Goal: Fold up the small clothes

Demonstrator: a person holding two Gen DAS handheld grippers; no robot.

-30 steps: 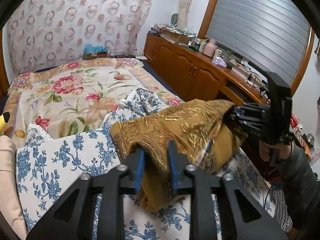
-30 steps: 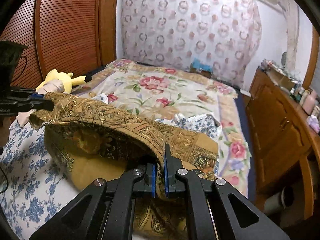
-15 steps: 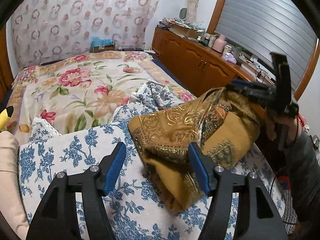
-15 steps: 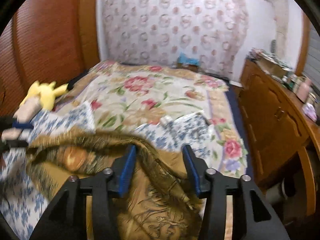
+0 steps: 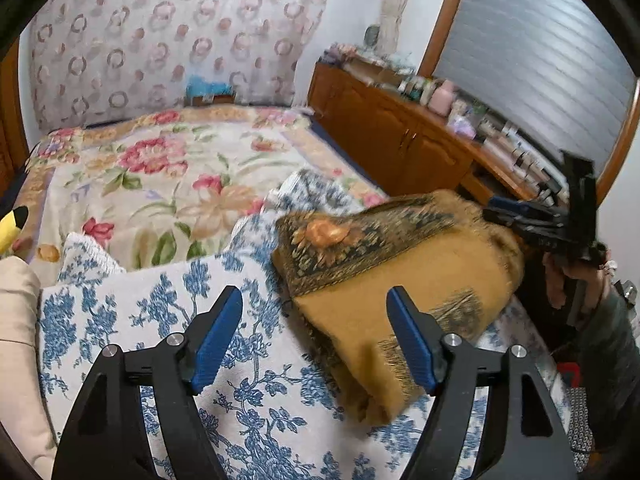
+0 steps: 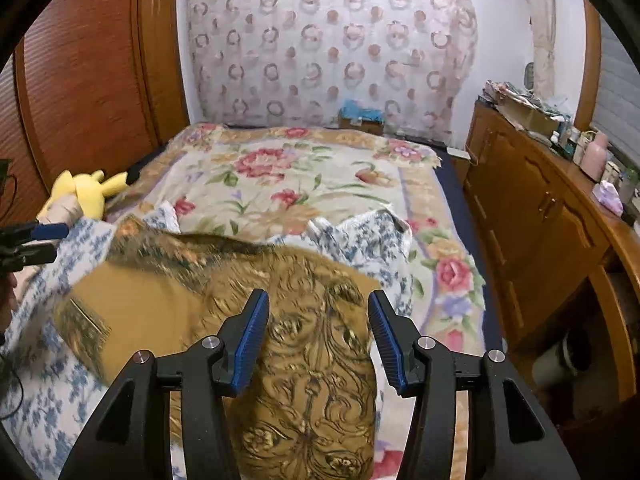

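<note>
Left wrist view
Garment location: we found the mustard-gold patterned cloth at centre right of the frame, lying in a loose fold on the blue-floral sheet.
Handling: we judged it soft, limp and fairly thick, with a woven border that should resist slipping. It looked light enough to lift by one edge.
Hold point: we judged the near folded corner at lower centre, or the dark patterned border, the best places to pinch.
Left gripper: its jaws had just been opening and stood wide apart. The cloth lay beyond and below the blue pads, clamped by neither.
Right gripper: seen at right edge, above the cloth's far end. We could not tell contact from here.

Right wrist view
Garment location: the cloth filled lower centre, running to the left edge.
Right gripper: its jaws had just been opening and stood about half apart. The cloth passed under the gap, unpinched.
Bed: the floral bedspread occupied mid-frame behind.
</note>
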